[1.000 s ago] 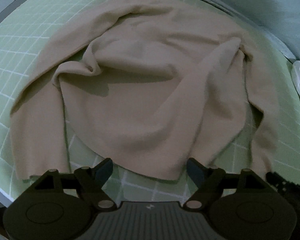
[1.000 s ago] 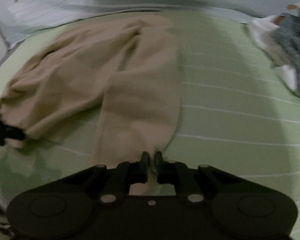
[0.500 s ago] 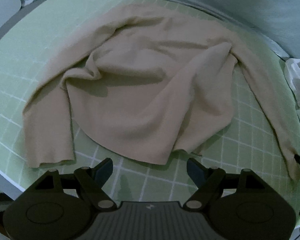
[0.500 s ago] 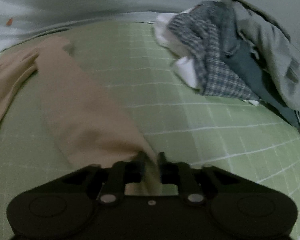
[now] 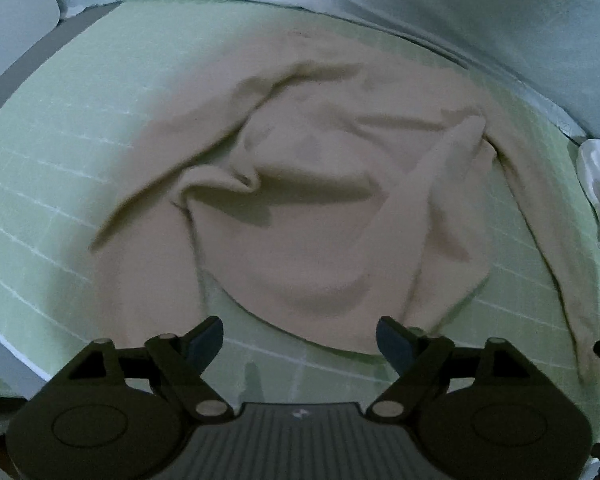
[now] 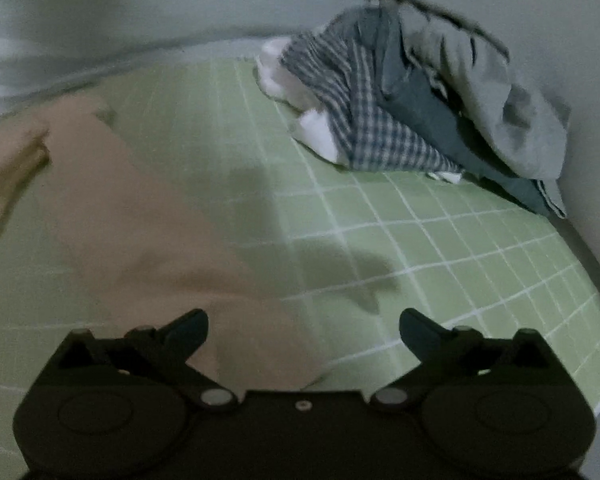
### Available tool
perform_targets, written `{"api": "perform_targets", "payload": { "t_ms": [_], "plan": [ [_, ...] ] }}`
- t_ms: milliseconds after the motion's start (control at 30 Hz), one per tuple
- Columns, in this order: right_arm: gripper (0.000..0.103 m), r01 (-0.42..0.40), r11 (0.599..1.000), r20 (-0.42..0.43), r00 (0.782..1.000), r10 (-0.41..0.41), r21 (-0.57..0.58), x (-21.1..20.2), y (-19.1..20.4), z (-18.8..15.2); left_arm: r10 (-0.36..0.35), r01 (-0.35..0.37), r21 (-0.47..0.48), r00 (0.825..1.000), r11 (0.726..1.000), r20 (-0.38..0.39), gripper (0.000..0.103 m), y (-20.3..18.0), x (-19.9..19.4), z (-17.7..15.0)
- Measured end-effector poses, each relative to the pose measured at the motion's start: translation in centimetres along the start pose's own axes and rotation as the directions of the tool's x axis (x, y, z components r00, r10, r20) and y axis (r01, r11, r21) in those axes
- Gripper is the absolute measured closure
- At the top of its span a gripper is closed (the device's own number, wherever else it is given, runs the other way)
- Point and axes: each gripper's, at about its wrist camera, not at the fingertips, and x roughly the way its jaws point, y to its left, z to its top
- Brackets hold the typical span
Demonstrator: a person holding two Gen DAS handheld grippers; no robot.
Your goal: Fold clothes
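Sweater (image 5: 320, 216) hem nears spread left fingers (image 5: 204, 336); sleeve apparently beneath spread right fingers (image 6: 188, 330).

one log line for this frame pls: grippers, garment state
left gripper: open, empty | right gripper: open, empty | beige sweater: rumpled, sleeve stretched out on green sheet

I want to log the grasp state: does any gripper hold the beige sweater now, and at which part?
Nothing is held. The left gripper and the right gripper are both open above the beige sweater.
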Motion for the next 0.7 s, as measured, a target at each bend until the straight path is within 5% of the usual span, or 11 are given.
{"api": "perform_targets", "payload": {
  "t_ms": [200, 433, 700],
  "plan": [
    [0.0, -0.096, 0.995, 0.088, 0.991, 0.097, -0.011, -3.5, 7.5, -1.0, -0.011, 0.011, -0.037, 1.0, 0.999, 0.0, 0.016, 4.9, 0.1, 1.4],
    [0.0, -0.167, 0.975, -0.019, 0.986, 0.166, -0.146, -4.6, 18.6, -3.3, -0.046, 0.045, -0.037, 0.999, 0.998, -0.009, 0.015, 9.5, 0.7, 2.6],
    [0.007, -0.216, 0.969, -0.046, 0.976, 0.212, -0.119, -5.7, 25.2, -4.6, -0.084, 0.085, 0.032, 0.996, 0.996, -0.038, 0.015, 13.8, 1.6, 3.8]
  ]
}}
